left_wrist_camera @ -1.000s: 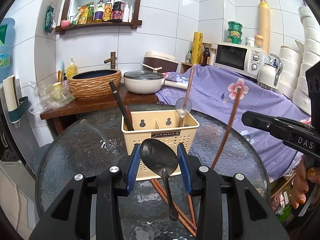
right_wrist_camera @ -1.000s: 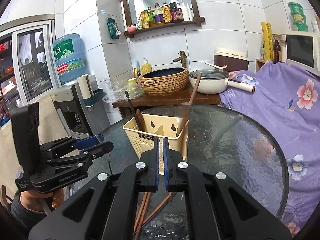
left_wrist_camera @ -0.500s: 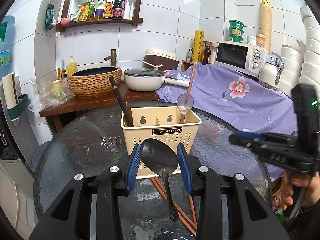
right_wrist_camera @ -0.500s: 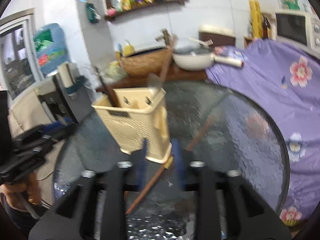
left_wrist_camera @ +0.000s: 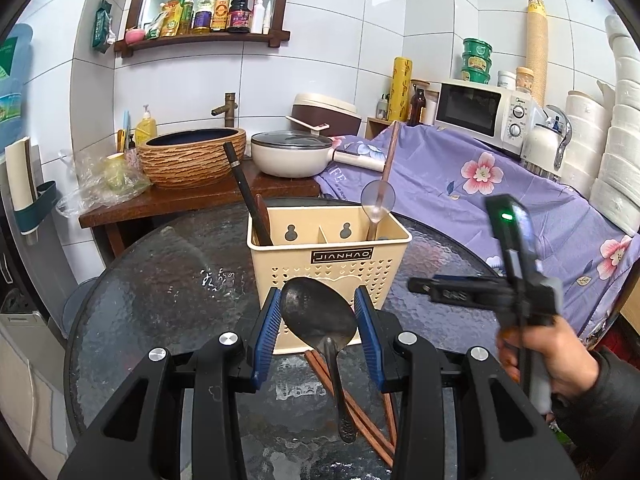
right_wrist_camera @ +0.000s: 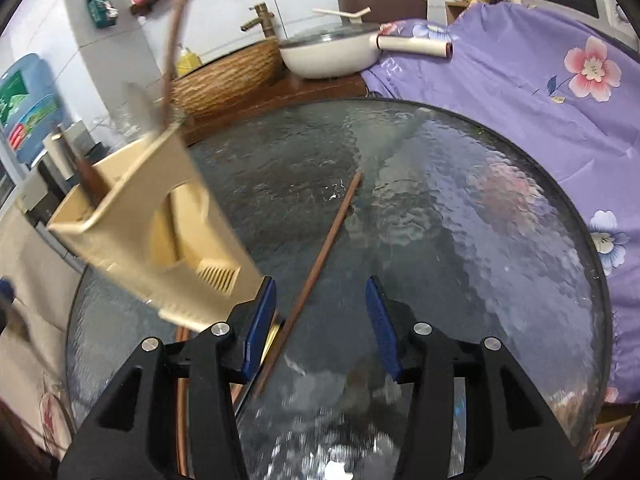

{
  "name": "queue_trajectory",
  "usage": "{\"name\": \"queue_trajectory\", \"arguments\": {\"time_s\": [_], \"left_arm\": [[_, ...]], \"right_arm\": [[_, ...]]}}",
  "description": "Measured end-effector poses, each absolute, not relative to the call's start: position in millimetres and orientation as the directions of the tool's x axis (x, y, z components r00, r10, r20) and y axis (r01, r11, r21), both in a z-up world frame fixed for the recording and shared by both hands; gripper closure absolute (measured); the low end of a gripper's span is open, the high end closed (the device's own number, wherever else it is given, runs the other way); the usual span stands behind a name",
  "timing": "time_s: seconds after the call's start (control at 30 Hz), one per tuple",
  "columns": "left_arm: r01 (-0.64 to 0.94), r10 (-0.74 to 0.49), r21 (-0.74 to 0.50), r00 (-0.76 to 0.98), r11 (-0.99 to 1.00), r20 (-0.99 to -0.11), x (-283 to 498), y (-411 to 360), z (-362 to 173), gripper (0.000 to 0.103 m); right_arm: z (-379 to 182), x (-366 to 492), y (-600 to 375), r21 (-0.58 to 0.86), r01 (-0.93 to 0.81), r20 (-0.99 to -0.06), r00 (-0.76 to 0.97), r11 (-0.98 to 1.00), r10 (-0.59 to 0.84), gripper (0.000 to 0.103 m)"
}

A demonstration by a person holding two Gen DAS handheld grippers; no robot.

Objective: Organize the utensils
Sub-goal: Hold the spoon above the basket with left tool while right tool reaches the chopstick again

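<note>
A metal spoon (left_wrist_camera: pixel 318 314) is pinched by the left gripper (left_wrist_camera: pixel 318 330) for binning in the caddy (left_wrist_camera: pixel 329 258); the right gripper (right_wrist_camera: pixel 322 326), fingers spread, is lowered over a chopstick (right_wrist_camera: pixel 320 258).

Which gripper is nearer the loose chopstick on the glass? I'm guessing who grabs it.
Right. The right gripper hangs open over the chopstick; the left gripper holds a spoon before the caddy.

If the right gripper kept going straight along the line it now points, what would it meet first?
Most likely the long brown wooden chopstick lying on the round textured glass table. It runs between the open jaws of the right gripper, nearer the left one. Depth is unclear; the glass itself might come first.
</note>
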State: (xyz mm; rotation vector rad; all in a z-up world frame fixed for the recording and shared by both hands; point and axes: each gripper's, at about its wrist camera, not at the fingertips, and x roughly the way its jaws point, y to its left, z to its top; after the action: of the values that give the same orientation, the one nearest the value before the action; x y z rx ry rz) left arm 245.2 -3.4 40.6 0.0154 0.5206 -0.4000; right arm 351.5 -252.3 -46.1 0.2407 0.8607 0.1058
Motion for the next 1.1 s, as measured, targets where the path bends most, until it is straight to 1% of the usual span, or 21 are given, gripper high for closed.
{"name": "queue_trajectory", "arguments": {"time_s": [0.07,0.13,0.27,0.37,0.47,0.6,0.8,1.1], "left_arm": [[0.374,-0.368,-0.09,0.791,0.923,-0.488,246.7,-2.1,38.9,0.067],[0.37,-0.368,-0.098,0.79,0.924,-0.49,248.8,-0.3,37.0,0.066],[0.368,-0.366,-0.1,0.786,0.925,-0.497,252.0,1.7,32.4,0.067],[0.365,-0.365,-0.103,0.784,0.925,-0.501,254.1,3.3,29.6,0.067],[0.361,-0.365,-0.11,0.785,0.926,-0.5,255.8,5.6,28.4,0.067],[0.36,-0.368,-0.117,0.786,0.926,-0.496,257.4,6.7,27.9,0.067],[0.36,-0.365,-0.11,0.789,0.927,-0.494,259.0,7.2,26.3,0.066],[0.357,-0.365,-0.116,0.786,0.927,-0.499,262.3,7.3,22.5,0.067]], "right_arm": [[-52.4,367.9,-254.3,0.259,0.022,-0.75,0.635,0.966,0.187,0.057],[-61.4,385.1,-255.2,0.249,0.04,-0.764,0.622,0.968,0.171,0.062],[-73.9,408.7,-256.6,0.256,0.061,-0.782,0.599,0.965,0.169,0.068],[-75.9,425.4,-252.0,0.222,0.062,-0.784,0.605,0.973,0.14,0.069],[-76.8,437.8,-250.3,0.22,0.072,-0.787,0.602,0.973,0.133,0.069],[-80.4,451.7,-246.5,0.203,0.085,-0.797,0.593,0.975,0.115,0.073],[-89.1,468.0,-243.1,0.17,0.12,-0.82,0.568,0.978,0.073,0.074],[-97.7,483.4,-247.9,0.177,0.151,-0.831,0.553,0.972,0.066,0.081]]}}
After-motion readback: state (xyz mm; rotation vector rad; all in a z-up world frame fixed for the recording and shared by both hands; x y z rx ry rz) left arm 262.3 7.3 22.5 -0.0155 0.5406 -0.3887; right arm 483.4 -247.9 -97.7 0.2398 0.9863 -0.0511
